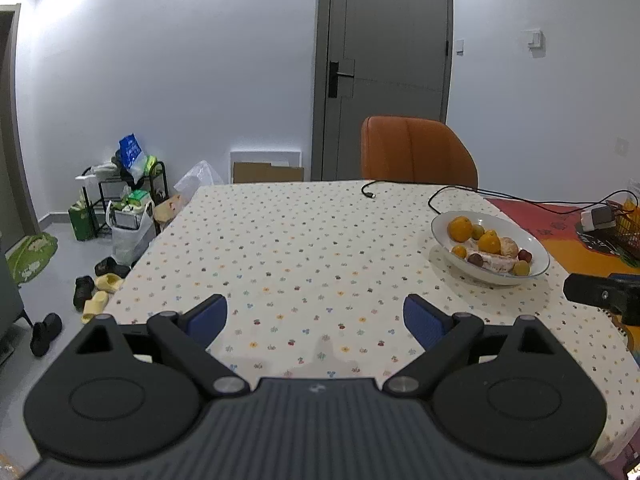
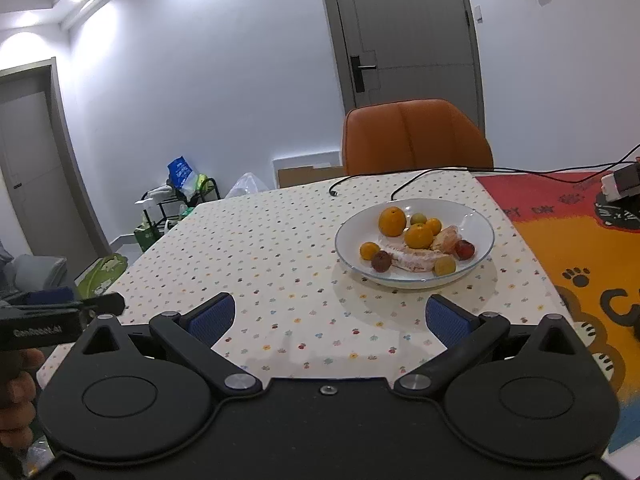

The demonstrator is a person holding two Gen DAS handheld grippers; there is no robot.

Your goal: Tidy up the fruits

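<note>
Both tools, the left tool point(image 1: 315, 316) and right tool point(image 2: 330, 316), hover empty with fingers apart. The fruit bowl point(image 2: 478, 222) waits ahead of the right tool; next it must reach forward to one fruit.

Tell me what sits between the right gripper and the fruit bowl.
Nothing: in the right wrist view only bare dotted tablecloth lies between the open right gripper and the fruit bowl.

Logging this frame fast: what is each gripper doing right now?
Left gripper: open, holding nothing, above the tablecloth.
Right gripper: open, holding nothing, short of the fruit plate.
</note>
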